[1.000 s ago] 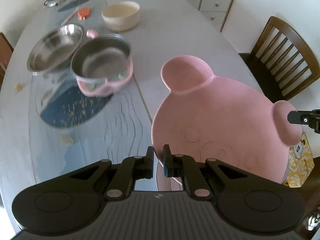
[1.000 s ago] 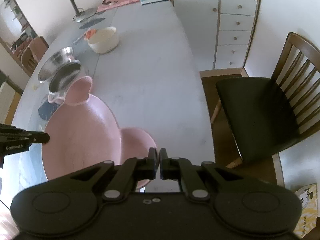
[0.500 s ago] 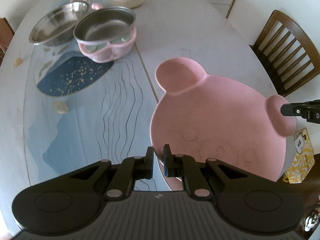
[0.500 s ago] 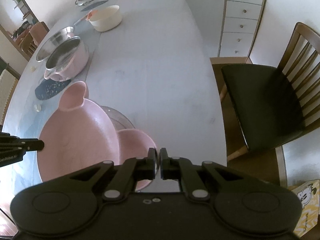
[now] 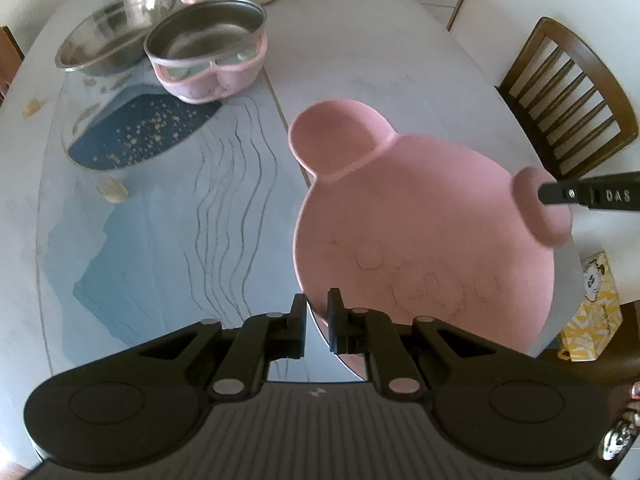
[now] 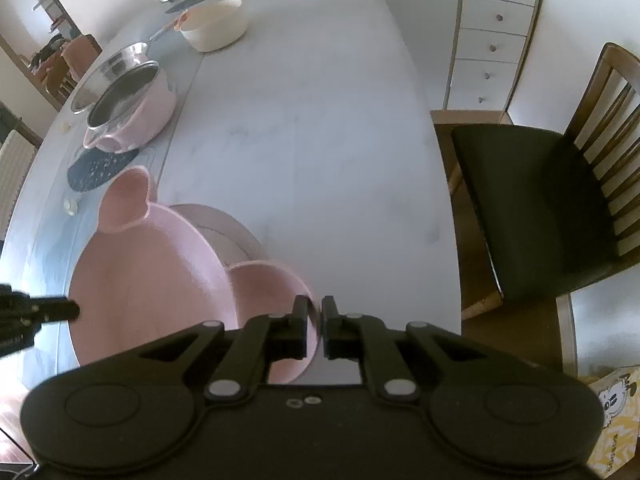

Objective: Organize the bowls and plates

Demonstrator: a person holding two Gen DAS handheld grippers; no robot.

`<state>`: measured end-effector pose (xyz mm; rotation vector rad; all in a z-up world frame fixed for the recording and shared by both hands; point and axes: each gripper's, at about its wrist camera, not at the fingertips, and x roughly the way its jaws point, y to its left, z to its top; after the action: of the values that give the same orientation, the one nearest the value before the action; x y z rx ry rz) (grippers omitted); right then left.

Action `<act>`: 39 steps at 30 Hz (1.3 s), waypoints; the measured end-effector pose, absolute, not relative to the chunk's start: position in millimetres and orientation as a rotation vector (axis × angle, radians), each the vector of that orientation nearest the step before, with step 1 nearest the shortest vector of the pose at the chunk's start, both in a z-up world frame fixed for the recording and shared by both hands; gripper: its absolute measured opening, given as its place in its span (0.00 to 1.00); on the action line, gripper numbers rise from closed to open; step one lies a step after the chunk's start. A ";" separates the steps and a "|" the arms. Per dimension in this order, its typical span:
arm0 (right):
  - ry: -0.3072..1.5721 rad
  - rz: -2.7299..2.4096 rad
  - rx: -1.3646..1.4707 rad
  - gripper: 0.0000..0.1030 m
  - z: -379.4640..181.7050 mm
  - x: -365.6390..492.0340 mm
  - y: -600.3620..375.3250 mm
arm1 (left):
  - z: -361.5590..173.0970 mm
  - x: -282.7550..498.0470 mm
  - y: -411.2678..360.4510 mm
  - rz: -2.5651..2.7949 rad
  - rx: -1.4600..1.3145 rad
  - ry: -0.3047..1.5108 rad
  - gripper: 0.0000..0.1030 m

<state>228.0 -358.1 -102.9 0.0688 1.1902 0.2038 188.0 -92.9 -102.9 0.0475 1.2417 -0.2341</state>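
Only your right wrist view shows a second plate under the pink bear plate (its ears); both grippers, left and right, pinch its rim.

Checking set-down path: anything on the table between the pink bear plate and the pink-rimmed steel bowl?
Left wrist view: no object between bear plate and steel bowl, only patterned table and its dark blue patch.
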 end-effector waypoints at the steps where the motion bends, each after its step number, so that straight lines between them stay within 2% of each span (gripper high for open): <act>1: 1.188 0.204 0.070 0.08 -102.8 229.3 -358.5 | -104.3 187.5 -92.7 -0.234 0.043 1.246 0.09; 11: 1.172 0.219 0.040 0.10 -102.1 241.3 -354.7 | -107.8 183.3 -89.7 -0.246 0.012 1.261 0.09; 17: 1.186 0.198 0.057 0.14 -105.9 241.1 -358.8 | -106.0 171.7 -103.8 -0.323 0.058 1.243 0.09; 23: 1.182 0.194 0.043 0.25 -102.7 238.9 -354.4 | -107.2 169.0 -102.0 -0.342 0.044 1.239 0.10; 27: 1.158 0.191 0.040 0.39 -93.7 234.4 -355.6 | -105.2 165.3 -94.1 -0.345 0.015 1.218 0.10; 35: 1.111 0.233 0.048 0.48 -65.9 219.6 -341.7 | -91.7 159.1 -85.0 -0.343 -0.034 1.152 0.10; 37: 1.088 0.256 0.047 0.49 -56.6 214.3 -334.0 | -85.2 158.4 -81.3 -0.344 -0.049 1.126 0.12; 39: 1.065 0.282 0.044 0.51 -48.1 208.1 -324.7 | -77.7 156.9 -77.2 -0.337 -0.059 1.096 0.24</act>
<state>208.1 -324.7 -48.1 0.0436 1.0647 0.2821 156.9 -77.2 -77.7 -0.0595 1.0956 -0.3375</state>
